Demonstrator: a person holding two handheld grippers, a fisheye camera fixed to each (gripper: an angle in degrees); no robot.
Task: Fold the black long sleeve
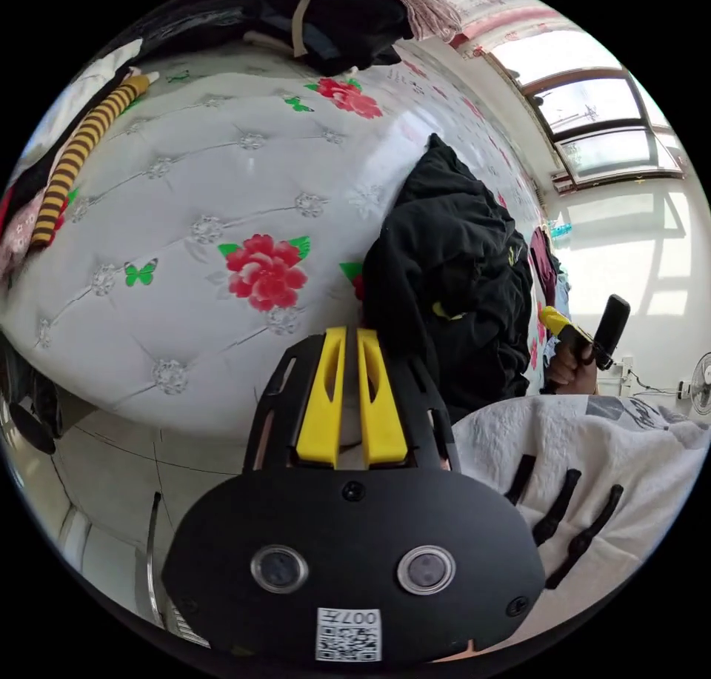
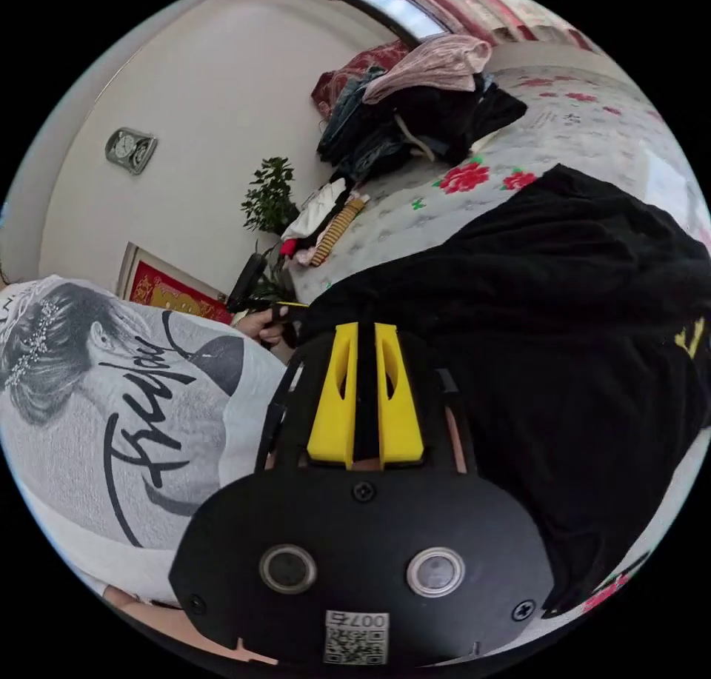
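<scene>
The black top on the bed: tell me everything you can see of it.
The black top is a soft, matte garment lying crumpled in a loose heap on the white flowered bedspread, not yet folded. Small yellow marks show on it. In the right gripper view the right gripper sits at its edge, black cloth between the nearly closed yellow fingers. In the left gripper view it rises beside the left gripper.

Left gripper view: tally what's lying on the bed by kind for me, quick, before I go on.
Black long sleeve, crumpled: 1
Striped yellow-and-black item: 1
Clothes piles: 1 at the far edge
Total: 3
</scene>
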